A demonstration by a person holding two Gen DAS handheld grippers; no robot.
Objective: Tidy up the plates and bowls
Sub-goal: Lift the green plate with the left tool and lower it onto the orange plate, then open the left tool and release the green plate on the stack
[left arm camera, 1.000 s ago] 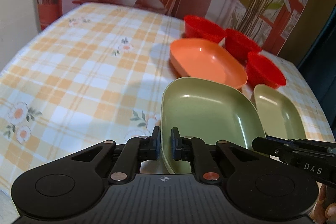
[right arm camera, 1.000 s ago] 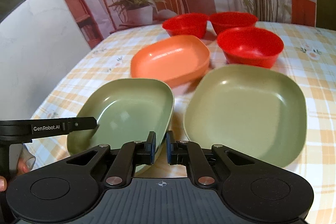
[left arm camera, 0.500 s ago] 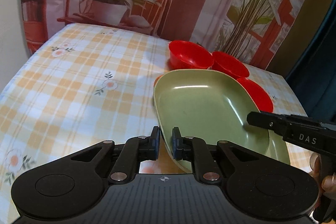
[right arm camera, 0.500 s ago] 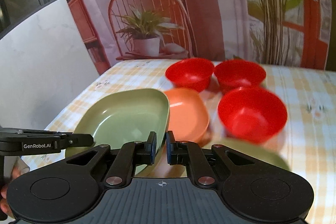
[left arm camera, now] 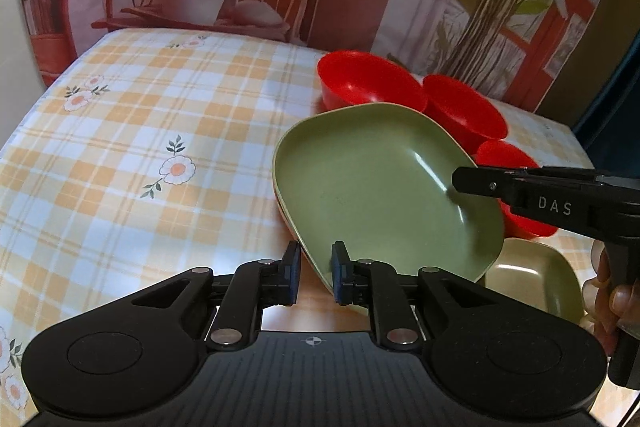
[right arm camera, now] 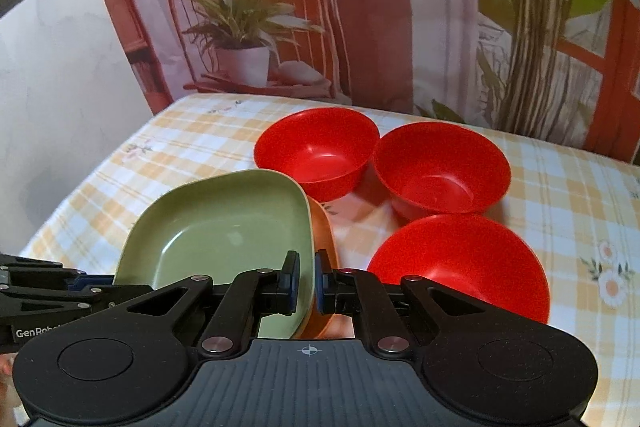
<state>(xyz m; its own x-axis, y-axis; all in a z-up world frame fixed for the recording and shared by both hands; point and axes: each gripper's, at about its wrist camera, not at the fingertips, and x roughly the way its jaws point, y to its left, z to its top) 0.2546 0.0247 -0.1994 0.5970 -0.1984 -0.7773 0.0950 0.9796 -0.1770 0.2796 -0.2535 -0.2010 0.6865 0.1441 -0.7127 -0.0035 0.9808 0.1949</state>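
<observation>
Both claws meet on our green plate [right arm camera: 224, 227]: our right gripper [right arm camera: 306, 281] stays clamped on its near rim, while our left gripper [left arm camera: 316, 273] has just been opening, rim between the pads, gap visible. We see the plate over the orange plate [right arm camera: 322, 227], beside three red bowls [right arm camera: 440, 163] on the checked tablecloth [left arm camera: 140, 147]. A second green plate [left arm camera: 532, 275] lies near.

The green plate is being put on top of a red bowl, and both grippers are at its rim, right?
Not quite. The green plate sits over the orange plate, not a red bowl, as the right wrist view shows. The left gripper and right gripper are indeed at its rim.
</observation>
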